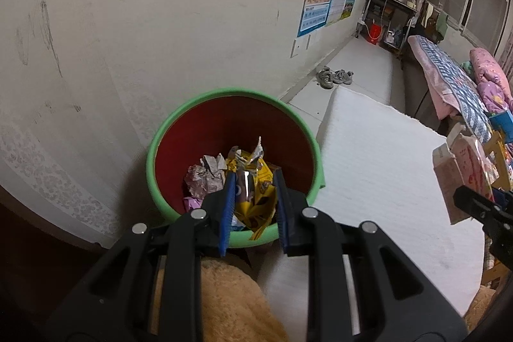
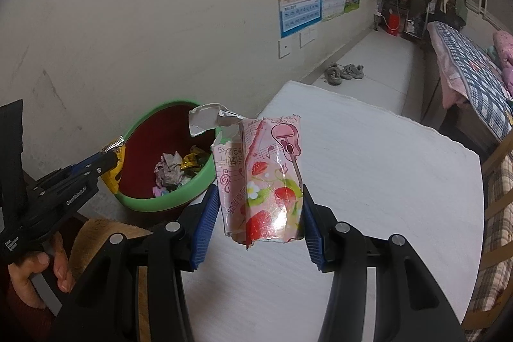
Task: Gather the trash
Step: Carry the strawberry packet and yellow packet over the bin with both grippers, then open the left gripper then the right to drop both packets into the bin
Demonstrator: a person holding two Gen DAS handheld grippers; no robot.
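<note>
White mattress (image 2: 368, 181) beneath tongs. Left gripper (image 1: 253, 181) pinching yellow wrapper (image 1: 256, 201) over green bin (image 1: 205, 98); right gripper (image 2: 259, 201) clamping pink strawberry box (image 2: 269, 181).

Your bin (image 1: 166, 130) sits against the wall (image 1: 128, 21), left of the mat (image 1: 384, 156). Crumpled paper (image 1: 206, 173) lies inside it, and the shoes (image 1: 333, 76) are further back.

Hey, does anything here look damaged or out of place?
The pink strawberry box in the right gripper is torn open at its top, crumpled. A pair of shoes lies loose by the wall. The bin stands upright, nothing spilled.
</note>
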